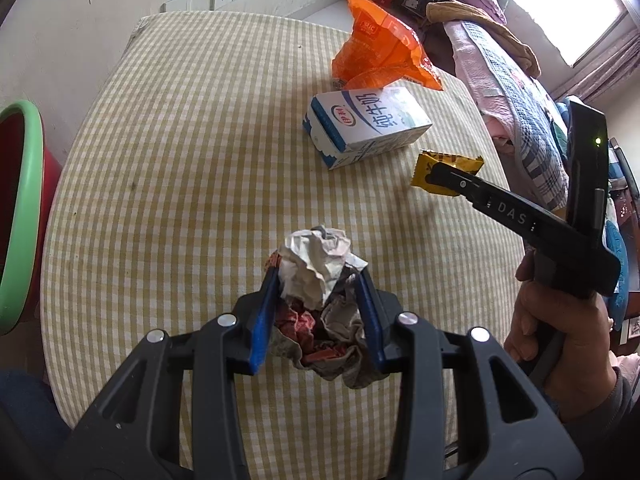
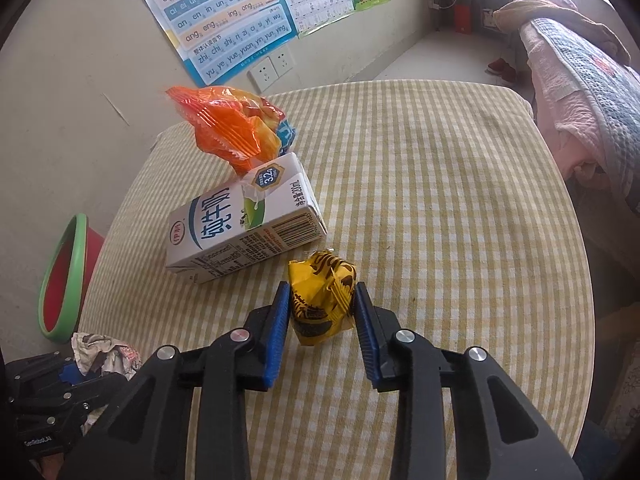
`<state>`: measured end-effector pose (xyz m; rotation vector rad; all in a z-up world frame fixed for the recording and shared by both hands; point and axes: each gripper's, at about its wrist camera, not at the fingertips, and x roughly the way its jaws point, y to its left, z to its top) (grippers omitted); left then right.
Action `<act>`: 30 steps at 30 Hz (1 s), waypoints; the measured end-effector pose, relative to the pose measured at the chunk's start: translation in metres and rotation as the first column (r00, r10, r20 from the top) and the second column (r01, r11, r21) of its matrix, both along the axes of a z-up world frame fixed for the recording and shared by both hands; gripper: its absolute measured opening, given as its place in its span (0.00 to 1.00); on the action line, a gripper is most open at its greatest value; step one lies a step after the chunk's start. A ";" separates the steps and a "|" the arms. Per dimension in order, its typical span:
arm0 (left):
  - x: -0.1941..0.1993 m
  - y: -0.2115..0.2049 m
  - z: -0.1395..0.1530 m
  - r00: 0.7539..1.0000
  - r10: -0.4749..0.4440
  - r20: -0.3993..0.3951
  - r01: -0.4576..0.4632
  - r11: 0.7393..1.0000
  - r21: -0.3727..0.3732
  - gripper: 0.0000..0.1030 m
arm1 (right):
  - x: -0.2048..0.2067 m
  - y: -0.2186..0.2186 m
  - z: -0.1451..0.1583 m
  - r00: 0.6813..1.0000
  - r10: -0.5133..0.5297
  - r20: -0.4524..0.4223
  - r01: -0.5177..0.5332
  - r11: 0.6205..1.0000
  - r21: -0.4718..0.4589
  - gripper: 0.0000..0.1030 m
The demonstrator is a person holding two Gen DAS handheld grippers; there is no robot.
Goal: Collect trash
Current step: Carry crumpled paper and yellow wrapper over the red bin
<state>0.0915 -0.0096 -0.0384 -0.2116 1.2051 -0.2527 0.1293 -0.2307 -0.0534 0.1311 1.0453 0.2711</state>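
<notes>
Green-rimmed bin [image 1: 18,216] seemingly edge-cropped

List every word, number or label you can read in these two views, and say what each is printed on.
"纯牛奶" and "伊利": milk carton.
"3.2g": hexagon badge on the same carton.
"DAS": finger of the right gripper.
"an en in un ün", "ang eng ing ong", "zhi chi shi ri zi ci si": blue pinyin poster.
Carton's small print, orange bag, yellow wrapper: too small or crumpled to read.

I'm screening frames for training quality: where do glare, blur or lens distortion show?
Left wrist view: window blown out white, table edge bowed by the fisheye, milk carton sharp. Right wrist view: evenly lit, yellow wrapper crisp, dark vignette in the corners.
</notes>
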 end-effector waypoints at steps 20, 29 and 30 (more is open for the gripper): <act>-0.031 0.041 0.052 0.987 0.092 0.131 -0.088 0.996 -0.033 0.36 | -0.051 0.045 0.063 0.992 0.070 0.103 -0.066 0.997 -0.042 0.30; -0.044 0.084 0.071 0.963 0.193 0.188 -0.186 0.981 -0.058 0.36 | -0.067 0.087 0.094 0.974 0.161 0.159 -0.154 0.986 -0.058 0.30; -0.045 0.090 0.074 0.959 0.206 0.197 -0.198 0.978 -0.060 0.36 | -0.068 0.093 0.096 0.971 0.174 0.165 -0.165 0.984 -0.062 0.30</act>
